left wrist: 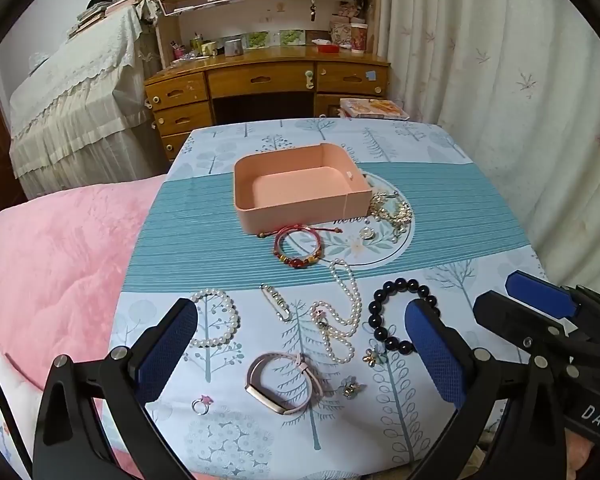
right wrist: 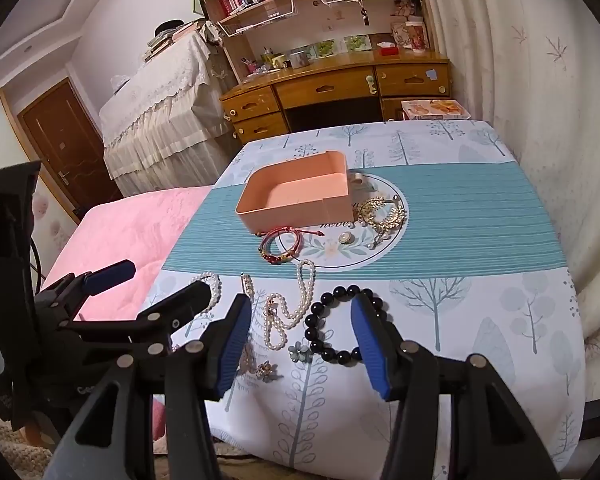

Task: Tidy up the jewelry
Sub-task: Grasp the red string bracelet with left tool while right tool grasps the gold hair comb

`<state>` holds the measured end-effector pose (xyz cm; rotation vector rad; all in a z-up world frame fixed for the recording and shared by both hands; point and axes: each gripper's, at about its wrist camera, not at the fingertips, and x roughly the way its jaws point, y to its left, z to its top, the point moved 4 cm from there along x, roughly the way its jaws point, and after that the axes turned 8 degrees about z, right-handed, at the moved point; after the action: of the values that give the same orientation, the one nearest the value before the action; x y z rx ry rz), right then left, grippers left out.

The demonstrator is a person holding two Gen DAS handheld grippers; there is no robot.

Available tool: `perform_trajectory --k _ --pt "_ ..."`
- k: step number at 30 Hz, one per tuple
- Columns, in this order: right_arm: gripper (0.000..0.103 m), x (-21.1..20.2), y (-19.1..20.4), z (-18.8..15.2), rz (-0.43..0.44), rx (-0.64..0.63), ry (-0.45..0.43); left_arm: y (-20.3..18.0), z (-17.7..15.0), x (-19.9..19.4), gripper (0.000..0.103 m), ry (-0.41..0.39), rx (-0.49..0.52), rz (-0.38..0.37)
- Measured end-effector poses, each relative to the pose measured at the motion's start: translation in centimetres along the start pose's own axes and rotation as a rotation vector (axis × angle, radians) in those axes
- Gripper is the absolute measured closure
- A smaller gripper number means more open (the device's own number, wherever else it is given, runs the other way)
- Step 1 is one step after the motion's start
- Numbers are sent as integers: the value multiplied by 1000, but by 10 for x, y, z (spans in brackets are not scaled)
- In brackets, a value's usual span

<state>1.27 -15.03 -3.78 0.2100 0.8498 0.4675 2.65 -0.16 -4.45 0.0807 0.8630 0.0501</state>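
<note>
Jewelry lies scattered over a tree-patterned tablecloth [left wrist: 480,208], with nothing yet inside the empty pink tray [left wrist: 300,188] that sits open-topped near the table's middle, probably so pieces can be dropped in from above. Just in front of the tray rests a red cord bracelet [left wrist: 298,246]; to its right, a tangle of gold chains [left wrist: 392,210] touches the tray's corner.

Closer to the cameras lie a pearl bracelet [left wrist: 220,316], a slim gold clip [left wrist: 276,300], a looped pearl necklace [left wrist: 340,316], a black bead bracelet [right wrist: 340,330], a pink watch band [left wrist: 284,384], a small ring [left wrist: 201,405] and two flower earrings.

Both tools hover low over the near edge. The left gripper [left wrist: 300,356] has its blue pads spread wide, framing the watch band and pearls. The right gripper [right wrist: 300,346] is likewise parted, its jaws standing either side of the black bead bracelet without touching it, which suggests this bracelet is the first piece to be picked up. Sorting appears not yet begun.
</note>
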Motion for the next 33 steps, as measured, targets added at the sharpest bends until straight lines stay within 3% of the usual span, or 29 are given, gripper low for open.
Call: perform_trajectory --k 5,10,14,17,21,26,28,30,33 --pt "51 0 -3 4 19 25 35 6 5 2 1 26 -1 -44" --pt "51 4 -10 17 25 19 61 14 20 9 1 100 -1 -106" --pt "51 6 -17 42 -4 -24 57 30 41 10 1 86 -33 -126" --pt "51 8 -23 63 -15 -44 53 42 56 19 1 109 -61 -114" --pt "51 22 -35 91 5 -58 58 52 76 44 1 146 -62 -42" --pt "52 73 -55 111 40 -67 131 54 84 90 5 206 -67 -39" --pt "60 101 -66 108 62 -50 190 53 82 109 8 227 -67 -28" --pt "68 123 -73 104 47 -59 249 52 80 127 10 248 -70 -15" --pt "69 152 -82 100 5 -100 325 51 76 154 19 299 -86 -24"
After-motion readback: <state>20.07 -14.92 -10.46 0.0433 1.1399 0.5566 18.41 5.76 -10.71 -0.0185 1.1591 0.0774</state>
